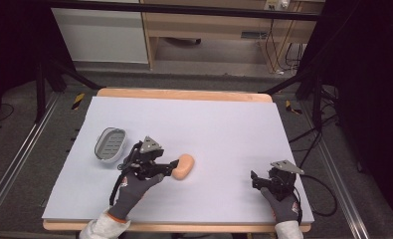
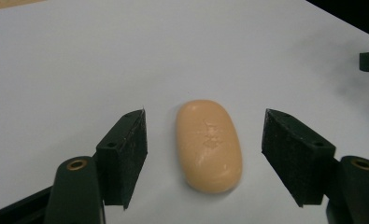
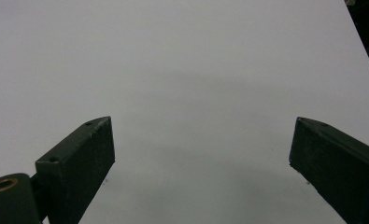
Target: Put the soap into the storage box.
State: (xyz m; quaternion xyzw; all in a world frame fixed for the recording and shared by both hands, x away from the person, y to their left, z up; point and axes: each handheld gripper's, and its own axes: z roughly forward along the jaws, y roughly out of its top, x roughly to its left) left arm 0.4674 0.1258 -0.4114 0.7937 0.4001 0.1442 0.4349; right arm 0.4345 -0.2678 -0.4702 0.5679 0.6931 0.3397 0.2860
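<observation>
I had my left gripper [image 2: 205,158] spread around the soap [image 2: 209,144], ungripped, the dish [image 1: 110,144] left of it empty, right gripper [image 3: 201,163] spread idle.

A pale sheet [image 1: 224,134] is spread over the wooden desk [image 1: 184,93]. At centre left of the frame a grey slotted dish [image 1: 110,143] (apparently a soap tray) is seen; cables [image 1: 283,50] are visible at upper right.
</observation>
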